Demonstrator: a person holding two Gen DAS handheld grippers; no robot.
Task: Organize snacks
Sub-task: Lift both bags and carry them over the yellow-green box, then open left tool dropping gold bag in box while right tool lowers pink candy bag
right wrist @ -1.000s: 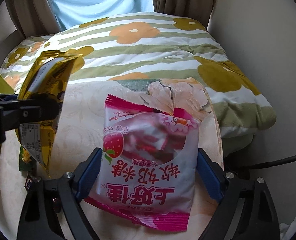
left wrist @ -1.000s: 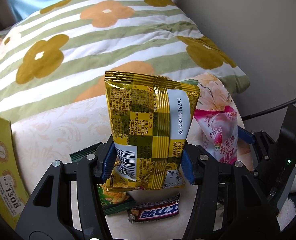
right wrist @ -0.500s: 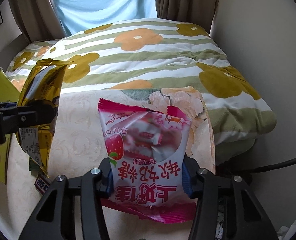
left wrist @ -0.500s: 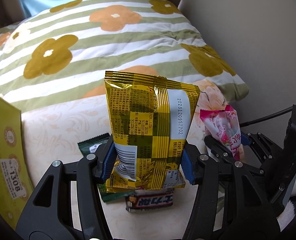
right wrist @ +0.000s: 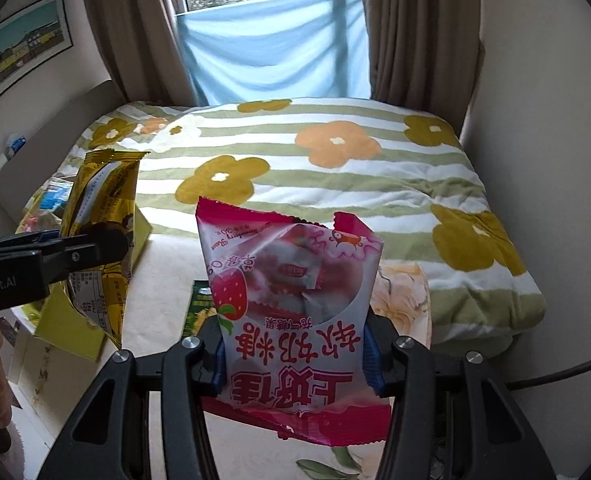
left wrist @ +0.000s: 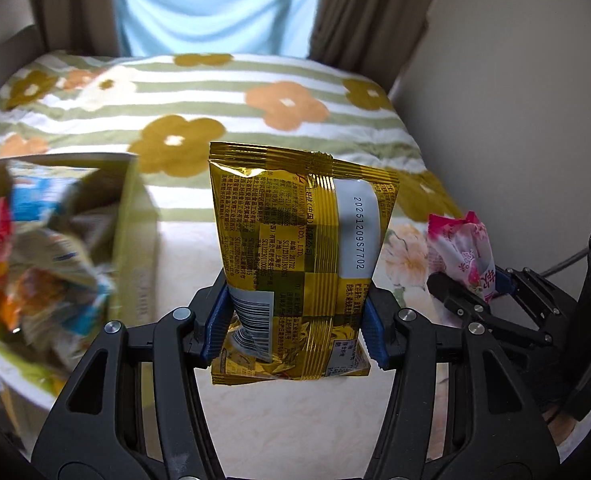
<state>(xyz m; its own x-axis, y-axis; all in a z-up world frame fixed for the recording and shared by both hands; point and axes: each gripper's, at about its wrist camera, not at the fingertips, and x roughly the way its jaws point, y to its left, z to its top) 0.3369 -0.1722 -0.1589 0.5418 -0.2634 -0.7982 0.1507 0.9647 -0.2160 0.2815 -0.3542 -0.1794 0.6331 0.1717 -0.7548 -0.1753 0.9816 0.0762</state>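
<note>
My left gripper [left wrist: 293,326] is shut on a gold snack bag [left wrist: 301,256] and holds it upright in the air; it also shows at the left of the right wrist view [right wrist: 99,216]. My right gripper [right wrist: 295,354] is shut on a pink strawberry candy bag [right wrist: 291,300], lifted off the bed; this bag shows at the right of the left wrist view [left wrist: 461,250]. An open yellow-green box [left wrist: 135,240] holding several snack packets [left wrist: 35,264] stands at the left, close to the gold bag.
A green snack packet [right wrist: 199,308] lies on the cream bedsheet [right wrist: 167,264] behind the pink bag. A striped floral quilt [right wrist: 335,168] covers the far bed. Curtains [right wrist: 407,28] and a white wall [right wrist: 543,120] close the right side.
Both grippers have risen with their bags. The left gripper has swung left, bringing the open box with its snacks into view. The right jaws closed onto the pink bag a second ago.
</note>
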